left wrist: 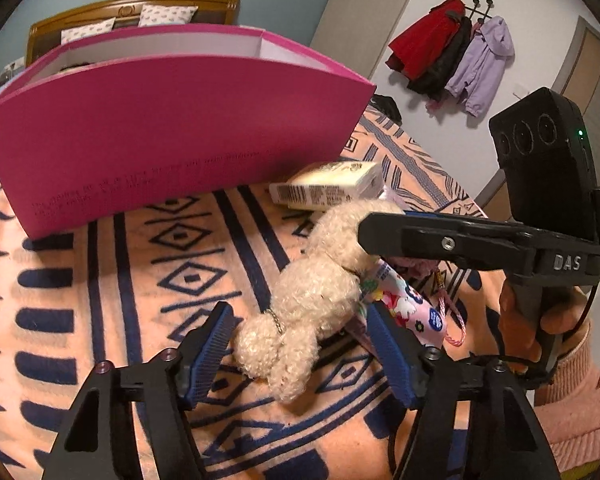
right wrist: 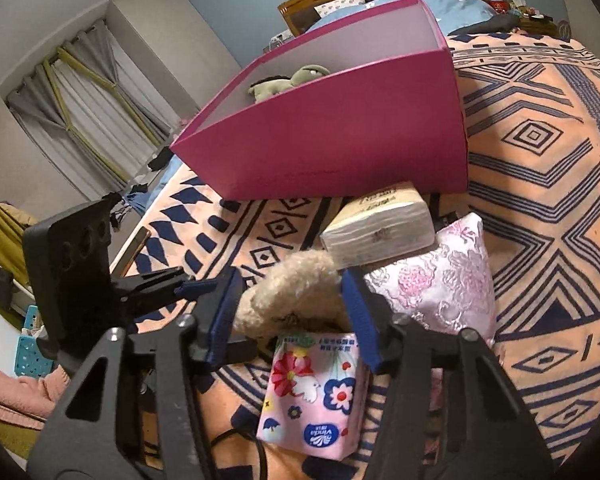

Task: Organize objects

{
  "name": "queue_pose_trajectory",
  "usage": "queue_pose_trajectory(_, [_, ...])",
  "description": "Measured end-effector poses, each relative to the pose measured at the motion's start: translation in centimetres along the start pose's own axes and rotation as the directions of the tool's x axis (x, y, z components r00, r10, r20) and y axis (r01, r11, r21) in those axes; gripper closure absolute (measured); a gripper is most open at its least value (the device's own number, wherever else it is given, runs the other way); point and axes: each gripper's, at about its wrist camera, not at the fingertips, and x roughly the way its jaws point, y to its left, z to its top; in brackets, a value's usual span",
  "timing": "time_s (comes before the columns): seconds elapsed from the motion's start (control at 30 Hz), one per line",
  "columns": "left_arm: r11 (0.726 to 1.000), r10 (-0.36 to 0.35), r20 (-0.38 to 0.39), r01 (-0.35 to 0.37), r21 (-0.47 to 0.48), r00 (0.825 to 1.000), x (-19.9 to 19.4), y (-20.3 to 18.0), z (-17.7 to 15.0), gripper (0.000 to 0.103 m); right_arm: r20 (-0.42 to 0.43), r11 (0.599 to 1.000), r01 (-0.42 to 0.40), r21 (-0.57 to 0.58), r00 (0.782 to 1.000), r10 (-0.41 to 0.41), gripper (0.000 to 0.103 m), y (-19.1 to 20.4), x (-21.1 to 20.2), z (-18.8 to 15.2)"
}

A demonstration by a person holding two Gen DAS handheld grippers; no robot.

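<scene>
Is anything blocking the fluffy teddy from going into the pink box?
Nothing on the blanket blocks the way. The cream plush toy lies between the left gripper fingers, and the right gripper straddles its other end. The pink box stands open-topped behind it; only its tall front wall must be cleared. The tissue pack lies off to the side.

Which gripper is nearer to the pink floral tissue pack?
Right. The right gripper hangs directly over the pink floral tissue pack's top edge; the left gripper straddles the curly plush toy, with the pack beyond its right jaw.
</scene>
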Motion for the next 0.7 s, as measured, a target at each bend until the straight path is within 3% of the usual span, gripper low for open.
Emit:
queue_pose_trajectory(0.03, [1.000,-0.008,-0.005,0.008,0.000,1.000,0.1,0.0,-0.1,0.035,0.000,1.000,0.009,-0.004,1.000,-0.009,0.059,0.0,0.1,-0.1])
queue_pose_trajectory(0.1, [1.000,0.000,-0.011,0.000,0.004,1.000,0.3,0.0,-0.4,0.046,0.008,1.000,0.016,0.000,1.000,-0.016,0.065,-0.2,0.0,-0.2])
queue_pose_trajectory(0.23, [0.999,-0.030,-0.004,0.030,-0.023,1.000,0.0,0.4,-0.2,0.053,0.031,1.000,0.006,-0.007,1.000,-0.006,0.082,0.1,-0.5,-0.2])
queue_pose_trajectory(0.37, [0.999,-0.053,0.021,0.053,-0.003,0.998,-0.8,-0.2,0.0,0.063,0.058,0.999,-0.009,-0.036,0.998,0.011,0.083,1.0,-1.1,0.1])
queue_pose_trajectory(0.7, [0.998,-0.056,0.091,0.052,0.039,0.994,-3.4,-1.2,0.9,0.064,0.124,0.994,-0.030,-0.103,0.991,0.043,0.083,3.1,-3.1,1.6])
